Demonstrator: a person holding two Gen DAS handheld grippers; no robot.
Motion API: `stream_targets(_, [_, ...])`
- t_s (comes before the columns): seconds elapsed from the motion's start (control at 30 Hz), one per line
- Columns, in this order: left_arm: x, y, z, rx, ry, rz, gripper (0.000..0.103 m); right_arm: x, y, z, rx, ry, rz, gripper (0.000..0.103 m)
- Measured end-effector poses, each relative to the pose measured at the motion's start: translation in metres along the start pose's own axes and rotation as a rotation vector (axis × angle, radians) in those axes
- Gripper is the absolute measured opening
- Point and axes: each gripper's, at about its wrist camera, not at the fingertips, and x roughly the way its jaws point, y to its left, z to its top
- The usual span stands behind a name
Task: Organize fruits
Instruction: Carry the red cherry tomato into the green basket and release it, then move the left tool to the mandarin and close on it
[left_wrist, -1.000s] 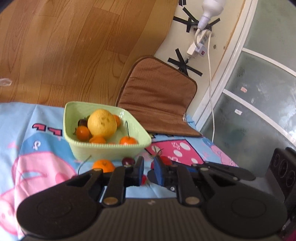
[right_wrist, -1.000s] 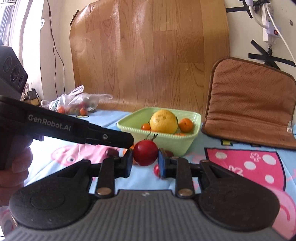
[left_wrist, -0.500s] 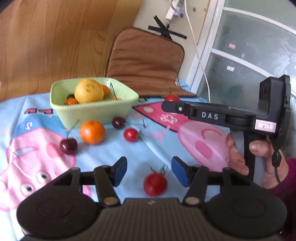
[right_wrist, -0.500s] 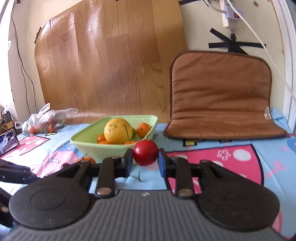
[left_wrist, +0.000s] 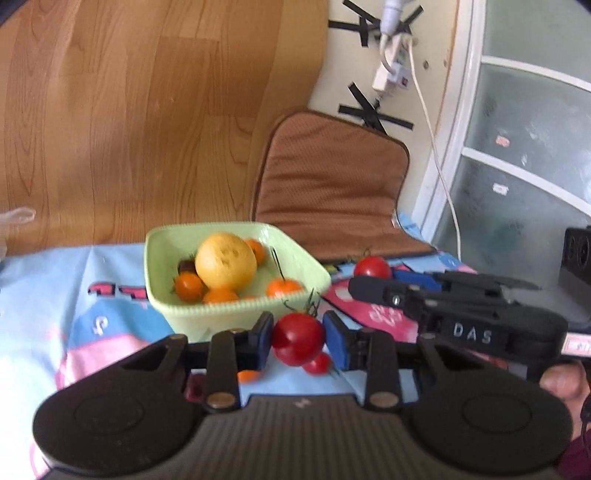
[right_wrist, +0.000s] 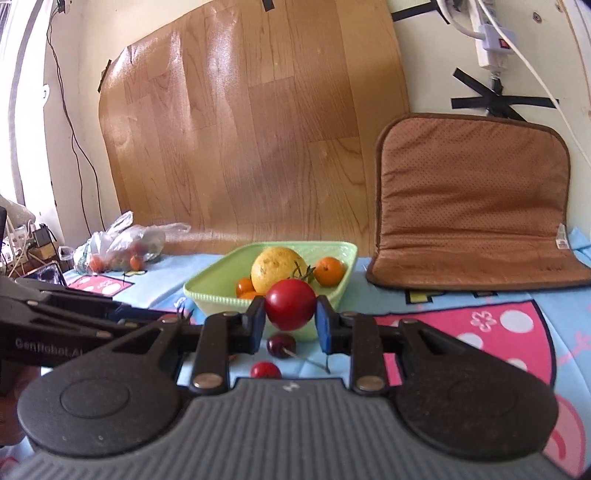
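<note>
Just below and past our right gripper (right_wrist: 290, 325), shut on a tomato (right_wrist: 290, 304), lie a small tomato (right_wrist: 265, 370) and a cherry (right_wrist: 280, 345), the bowl (right_wrist: 210, 295) of citrus beyond, while our left gripper (left_wrist: 298, 341) clamps a second tomato (left_wrist: 297, 339) before that bowl (left_wrist: 162, 302).

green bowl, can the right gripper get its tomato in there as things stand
Probably yes: the right gripper, shut on a red tomato, faces the green bowl; nothing stands between, and bare floor shows beside the big yellow fruit.
</note>
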Motion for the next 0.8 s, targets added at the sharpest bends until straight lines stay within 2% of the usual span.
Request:
stream_targets(0.07, [0.015,0.013,0.019,-0.018,-0.020,0.042,0.030,0.021,0.000,0.011,-0.003,-0.006,0.017,0.031])
stream_targets(0.17, [0.044,0.033,0.036,-0.048,-0.009,0.094,0.030,0.057,0.000,0.019,-0.017,0.013,0.004,0.031])
stream_targets(0.37, [0.092,0.059,0.036,-0.094,0.066,0.164,0.030,0.094,-0.012,0.009,0.007,0.068,-0.023,0.033])
stream_targets(0.4, [0.092,0.061,0.033,-0.100,0.054,0.169,0.036,0.093,-0.013,0.007,0.001,0.059,-0.026,0.034])
stream_targets(0.43, [0.092,0.062,0.033,-0.103,0.047,0.183,0.043,0.091,-0.015,0.007,-0.002,0.050,-0.027,0.034])
stream_targets(0.53, [0.078,0.063,0.034,-0.125,0.022,0.191,0.043,0.081,-0.023,0.011,0.050,0.007,-0.028,0.034])
stream_targets(0.63, [0.047,0.062,0.034,-0.132,-0.031,0.184,0.043,0.067,-0.028,0.016,0.101,-0.025,-0.036,0.034])
stream_targets(0.8, [0.004,0.046,0.014,-0.081,-0.043,0.150,0.043,0.031,-0.028,0.014,0.124,-0.034,-0.034,0.034])
